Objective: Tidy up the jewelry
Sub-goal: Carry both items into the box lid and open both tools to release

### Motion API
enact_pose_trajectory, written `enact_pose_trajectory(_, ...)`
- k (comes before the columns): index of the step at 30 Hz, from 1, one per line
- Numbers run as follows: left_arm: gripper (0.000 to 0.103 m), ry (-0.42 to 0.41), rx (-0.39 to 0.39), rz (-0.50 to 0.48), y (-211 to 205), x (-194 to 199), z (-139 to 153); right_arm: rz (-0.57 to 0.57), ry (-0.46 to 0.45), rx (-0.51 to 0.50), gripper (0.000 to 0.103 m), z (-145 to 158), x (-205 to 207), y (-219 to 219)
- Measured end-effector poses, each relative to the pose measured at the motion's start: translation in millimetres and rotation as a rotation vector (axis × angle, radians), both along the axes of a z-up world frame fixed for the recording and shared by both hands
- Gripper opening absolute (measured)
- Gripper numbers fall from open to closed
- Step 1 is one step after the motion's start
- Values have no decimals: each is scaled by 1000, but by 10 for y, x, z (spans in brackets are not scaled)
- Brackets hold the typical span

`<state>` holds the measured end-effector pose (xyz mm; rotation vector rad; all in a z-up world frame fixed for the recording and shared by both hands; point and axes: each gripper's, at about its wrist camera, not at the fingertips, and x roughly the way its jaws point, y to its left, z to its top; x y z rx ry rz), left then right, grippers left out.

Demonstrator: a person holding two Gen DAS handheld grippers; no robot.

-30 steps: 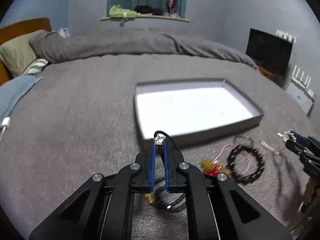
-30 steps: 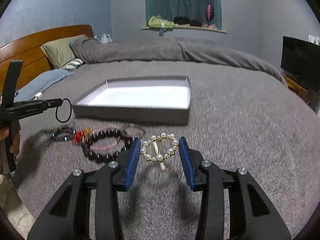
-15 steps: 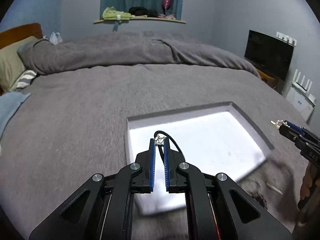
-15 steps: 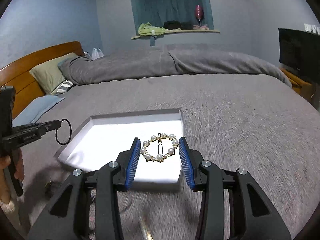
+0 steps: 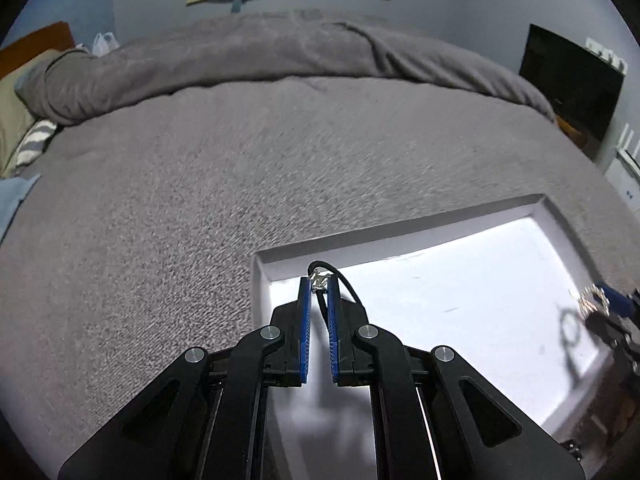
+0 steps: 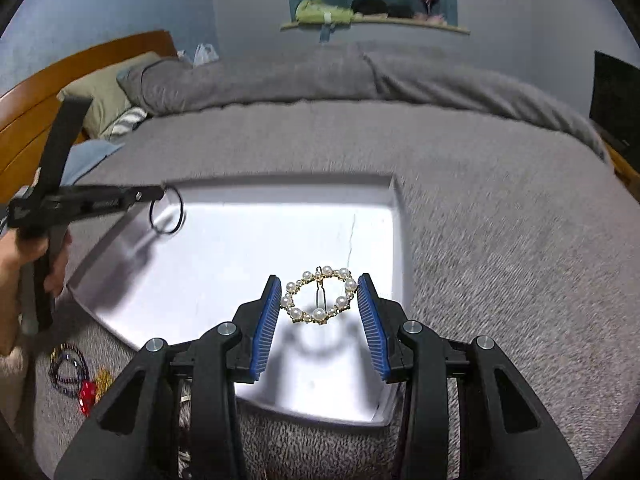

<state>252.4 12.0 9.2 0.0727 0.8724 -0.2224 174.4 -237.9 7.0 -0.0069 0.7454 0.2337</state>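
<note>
Dim room, tray (image 6: 396,216) glaring white, motion blur, fisheye-warped edges.

Matt cloth, smooth card, bright beads and ribbed pads

The grey blanket (image 6: 500,240) looks a rough, nubbly cloth, and the shallow white tray (image 6: 394,216) a smooth, matt card or paper. The ring-shaped hair clip (image 6: 319,295) shows glossy pearl beads on shiny gold metal. The blue pads (image 6: 267,320) look ribbed and rubbery on matt black plastic arms; the thin black loop (image 5: 340,276) is smooth cord with a bright metal charm.
</note>
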Motion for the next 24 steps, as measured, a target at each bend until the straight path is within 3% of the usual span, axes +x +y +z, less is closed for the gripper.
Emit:
enact_pose_trajectory(4, 9, 15, 13, 11, 6, 22, -74, 19, 15, -35, 40, -33, -28, 78)
enact_pose_trajectory(11, 9, 29, 102, 0, -92, 55, -146, 27, 35, -133, 40, -138, -76, 220)
enact_pose_trajectory(17, 9, 37, 98, -11, -79, 56, -167, 11, 50, -146, 39, -191, -37, 228)
enact_pose_trajectory(24, 21, 20, 87, -26, -100, 18, -152, 22, 37, -142, 41, -205, -71, 204)
